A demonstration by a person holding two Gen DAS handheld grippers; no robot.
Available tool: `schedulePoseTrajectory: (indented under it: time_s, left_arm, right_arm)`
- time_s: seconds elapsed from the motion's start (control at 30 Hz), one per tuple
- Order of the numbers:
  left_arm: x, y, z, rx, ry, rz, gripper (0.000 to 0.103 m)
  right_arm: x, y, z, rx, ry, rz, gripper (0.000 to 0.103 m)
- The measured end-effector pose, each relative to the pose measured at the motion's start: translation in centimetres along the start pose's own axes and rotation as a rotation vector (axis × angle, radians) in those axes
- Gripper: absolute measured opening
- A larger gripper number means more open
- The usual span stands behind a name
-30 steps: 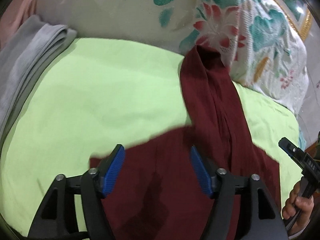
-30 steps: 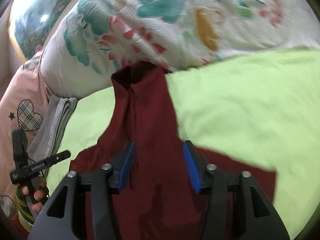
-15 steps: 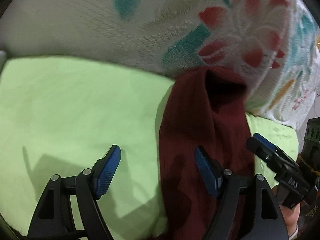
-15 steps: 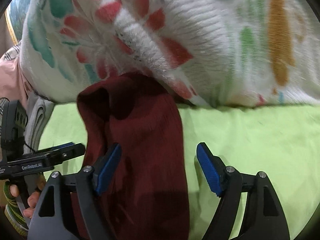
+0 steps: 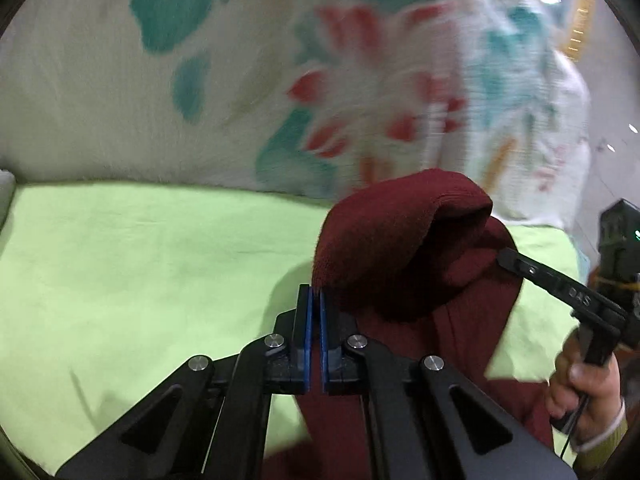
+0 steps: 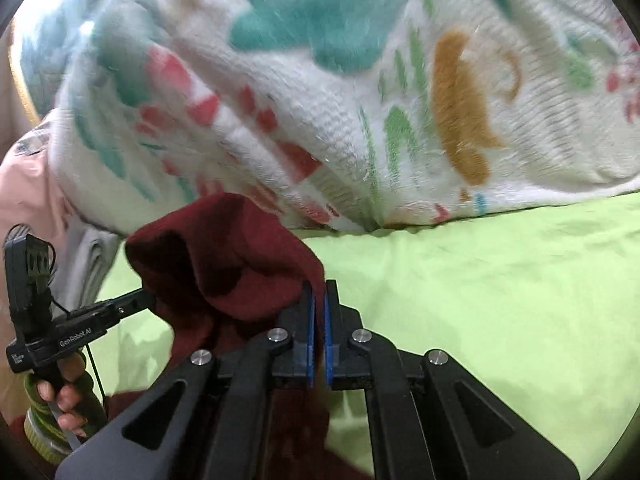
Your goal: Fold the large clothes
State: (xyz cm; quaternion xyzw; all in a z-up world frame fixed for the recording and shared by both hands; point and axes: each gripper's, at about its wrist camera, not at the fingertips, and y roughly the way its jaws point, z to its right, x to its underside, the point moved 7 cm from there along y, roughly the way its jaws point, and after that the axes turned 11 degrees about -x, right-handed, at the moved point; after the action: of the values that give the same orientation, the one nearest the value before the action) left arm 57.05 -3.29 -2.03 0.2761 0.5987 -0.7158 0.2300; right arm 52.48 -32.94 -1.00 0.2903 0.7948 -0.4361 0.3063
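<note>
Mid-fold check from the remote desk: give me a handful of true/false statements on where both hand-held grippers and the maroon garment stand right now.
1. The left hand-held gripper is shut on an edge of the maroon garment. True.
2. The right hand-held gripper is open and clear of the cloth. False: it has just closed on the garment's other edge.
3. The garment end bunches between the two grippers. True.
4. The bedsheet is blue. False: it is light green.
5. A floral blanket lies beyond the garment. True.
6. The garment lies folded into a neat square. False: it is a long strip, not yet folded.
</note>
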Motion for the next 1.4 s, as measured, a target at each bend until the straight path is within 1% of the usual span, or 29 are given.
schedulePoseTrajectory:
  time_s: [0.07, 0.17, 0.27, 0.33, 0.4, 0.47, 0.57, 0.67, 0.77, 0.83, 0.87, 0.93, 0.97, 1.0, 1.03, 1.07, 1.1, 1.13, 1.17, 1.23, 1.27, 1.3, 1.4]
  left_arm:
    - [0.7, -1.7, 0.5, 0.014, 0.011, 0.015, 0.001]
    - [2.7, -4.4, 1.1, 0.036, 0.031, 0.026, 0.001]
    - [6.1, -7.2, 1.8, 0.053, 0.072, 0.044, 0.001]
    - [9.4, -9.3, 2.3, 0.062, 0.098, 0.050, 0.001]
    - [13.3, -11.2, 2.5, 0.077, 0.112, 0.034, 0.001]
    - [16.0, -12.4, 2.3, 0.080, 0.124, 0.015, 0.001]
    - [19.9, -13.0, 3.1, 0.074, 0.137, -0.020, 0.001]
    - [22.0, -13.0, 2.7, 0.061, 0.138, -0.047, 0.001]
    - [24.0, -12.7, 1.9, 0.024, 0.163, -0.099, 0.002]
    - [24.8, -13.3, 1.0, 0.034, 0.136, -0.115, 0.002]
    - [25.2, -13.8, 0.3, 0.048, 0.109, -0.129, 0.003]
    - [25.5, -14.7, -1.0, 0.090, 0.039, -0.149, 0.009]
    - [25.6, -15.1, -1.6, 0.113, -0.003, -0.155, 0.018]
    - [25.7, -15.3, -2.1, 0.145, -0.057, -0.171, 0.025]
    - [25.8, -15.4, -2.5, 0.171, -0.096, -0.184, 0.038]
    - [25.9, -15.2, -2.8, 0.197, -0.135, -0.198, 0.045]
    - [26.0, -14.8, -3.0, 0.221, -0.177, -0.219, 0.046]
    - [26.0, -14.3, -3.0, 0.232, -0.200, -0.238, 0.047]
    - [26.1, -13.8, -3.0, 0.241, -0.220, -0.260, 0.050]
    - [26.0, -12.7, -2.6, 0.259, -0.251, -0.299, 0.050]
    - [26.0, -12.3, -2.5, 0.265, -0.259, -0.308, 0.051]
    - [25.9, -11.9, -2.2, 0.276, -0.267, -0.318, 0.054]
    - [25.3, -11.3, -1.3, 0.318, -0.291, -0.338, 0.055]
  right_arm:
    - [1.0, -2.1, -0.9, -0.013, -0.016, -0.002, 0.004]
    - [2.9, -5.0, -2.3, -0.038, -0.029, -0.004, 0.004]
    - [5.8, -8.2, -3.5, -0.071, -0.038, 0.000, 0.004]
    - [8.5, -10.1, -4.5, -0.076, -0.056, -0.008, 0.004]
    - [11.0, -10.6, -5.1, -0.070, -0.069, -0.035, 0.004]
    - [13.9, -10.8, -5.1, -0.054, -0.070, -0.076, 0.004]
    - [17.0, -10.9, -4.8, -0.050, -0.047, -0.123, 0.004]
    - [19.3, -11.1, -4.6, -0.041, -0.025, -0.154, 0.004]
    - [20.7, -11.8, -4.3, -0.009, 0.008, -0.183, 0.010]
    - [20.9, -13.1, -4.1, 0.007, 0.033, -0.164, 0.025]
    - [20.9, -13.9, -4.1, 0.013, 0.045, -0.147, 0.028]
    - [20.9, -15.4, -4.5, -0.002, 0.064, -0.109, 0.038]
    - [20.9, -16.0, -4.9, -0.023, 0.076, -0.091, 0.039]
    - [21.0, -16.4, -5.3, -0.046, 0.094, -0.080, 0.042]
    - [21.2, -16.7, -5.6, -0.067, 0.113, -0.073, 0.044]
    - [21.4, -16.7, -6.0, -0.101, 0.145, -0.064, 0.045]
    - [21.6, -16.6, -6.2, -0.132, 0.180, -0.062, 0.047]
    - [21.9, -16.4, -6.3, -0.145, 0.212, -0.064, 0.047]
    - [22.2, -16.1, -6.2, -0.137, 0.244, -0.067, 0.047]
    - [22.7, -15.9, -5.3, -0.103, 0.306, -0.058, 0.047]
    - [22.9, -16.0, -5.0, -0.102, 0.337, -0.044, 0.047]
    - [23.0, -16.1, -4.6, -0.102, 0.359, -0.033, 0.047]
    - [23.8, -16.2, -3.9, -0.105, 0.415, -0.022, 0.047]
